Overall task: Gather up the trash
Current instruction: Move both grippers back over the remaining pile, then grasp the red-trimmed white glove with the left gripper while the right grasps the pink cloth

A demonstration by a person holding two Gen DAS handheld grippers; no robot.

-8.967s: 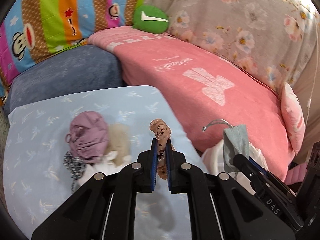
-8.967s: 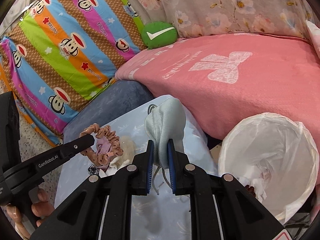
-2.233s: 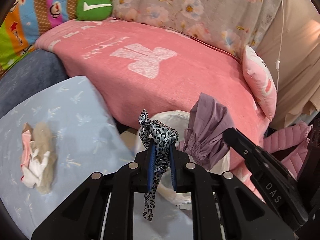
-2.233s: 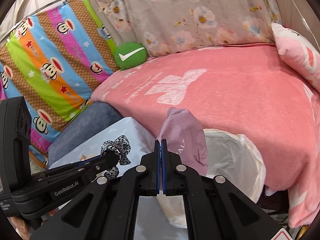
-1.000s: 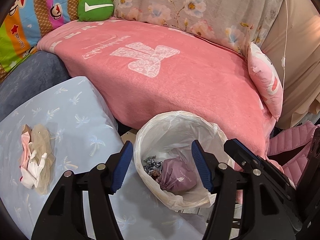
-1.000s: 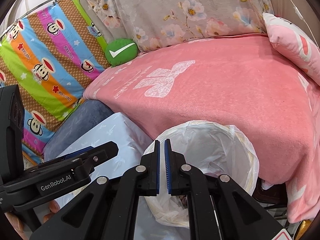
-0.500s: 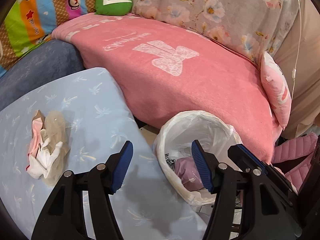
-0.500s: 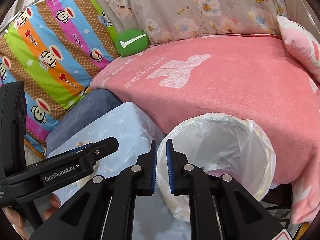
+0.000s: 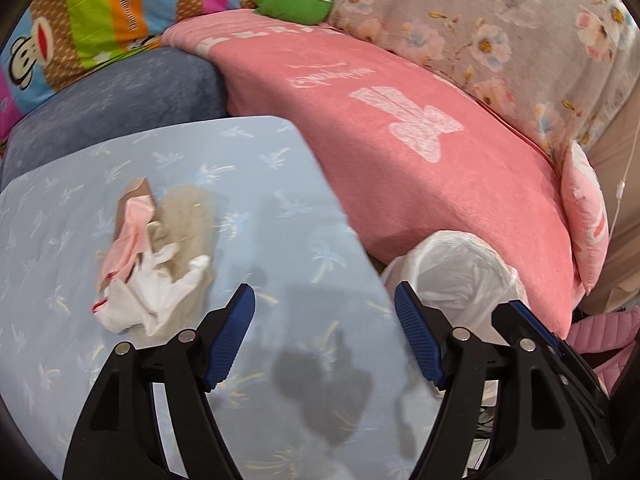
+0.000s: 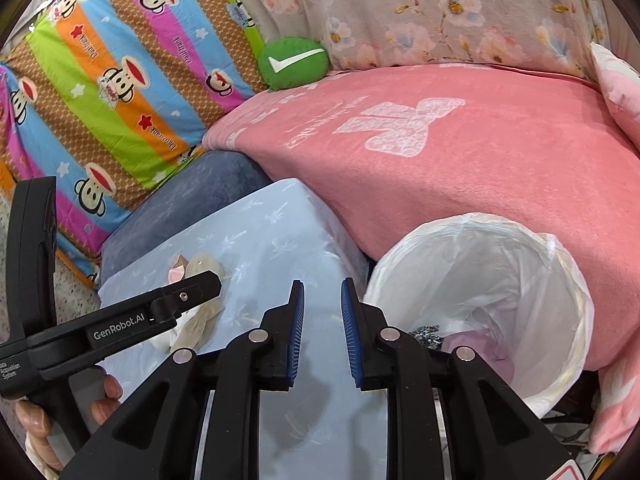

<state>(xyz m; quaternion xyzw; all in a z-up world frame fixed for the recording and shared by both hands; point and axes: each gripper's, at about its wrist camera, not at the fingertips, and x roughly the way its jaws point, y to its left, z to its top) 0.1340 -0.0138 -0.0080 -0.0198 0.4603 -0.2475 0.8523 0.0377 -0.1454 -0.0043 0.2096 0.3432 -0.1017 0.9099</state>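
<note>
Trash pile: a crumpled heap of pink, beige and white scraps (image 9: 154,256) lies on the light-blue palm-print desk (image 9: 280,216), toward its left side, untouched.
Trash bin: a white-lined bin (image 10: 560,280) stands on the floor just beside the desk's right edge, against the pink blanket (image 10: 460,168); a purple bundle (image 10: 476,342) and a dark patterned scrap lie in its bottom.
Left hand-held gripper (image 9: 324,336): jaws spread wide and opening, nothing between them, hovering over the desk just right of the trash pile.
Right hand-held gripper (image 10: 322,336): jaws a narrow gap apart and opening, nothing between them, over the desk's edge next to the bin.
Person: fingers (image 10: 108,390) wrap the left tool's handle.
Surroundings: green cushion (image 10: 294,62), striped monkey-print bedding (image 10: 112,80), floral cover behind.
</note>
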